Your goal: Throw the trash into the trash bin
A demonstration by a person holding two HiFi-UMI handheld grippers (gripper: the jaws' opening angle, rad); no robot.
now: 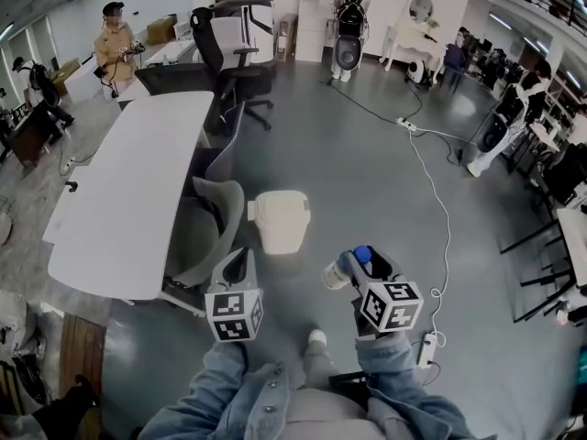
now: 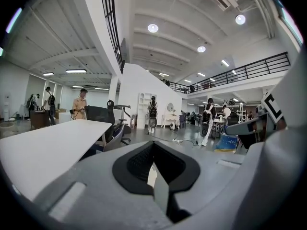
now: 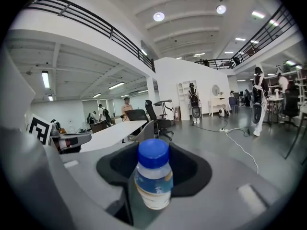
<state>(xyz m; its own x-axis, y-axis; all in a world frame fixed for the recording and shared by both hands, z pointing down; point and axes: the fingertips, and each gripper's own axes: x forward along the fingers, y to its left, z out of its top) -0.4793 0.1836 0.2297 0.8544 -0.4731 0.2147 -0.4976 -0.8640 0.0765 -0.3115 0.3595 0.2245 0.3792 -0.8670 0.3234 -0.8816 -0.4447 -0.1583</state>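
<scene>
White table [image 1: 128, 191] runs along the left, a grey chair [image 1: 206, 232] at its near edge. The cream bin [image 1: 281, 220] stands on the floor just beside the chair. Left gripper [image 1: 240, 264]: jaws together, empty, near the bin. Right gripper [image 1: 356, 269]: jaws wide, clamped on a blue-capped bottle [image 3: 153, 178], short of the bin

Round ceiling lights [image 2: 153, 28] are lighting the hall brightly and evenly, throwing only soft shadows on the floor [image 1: 367, 172]. All views are bending lines toward their edges, both gripper views are blackening at the corners, and the near bottle [image 3: 153, 178] is looking slightly soft.
</scene>
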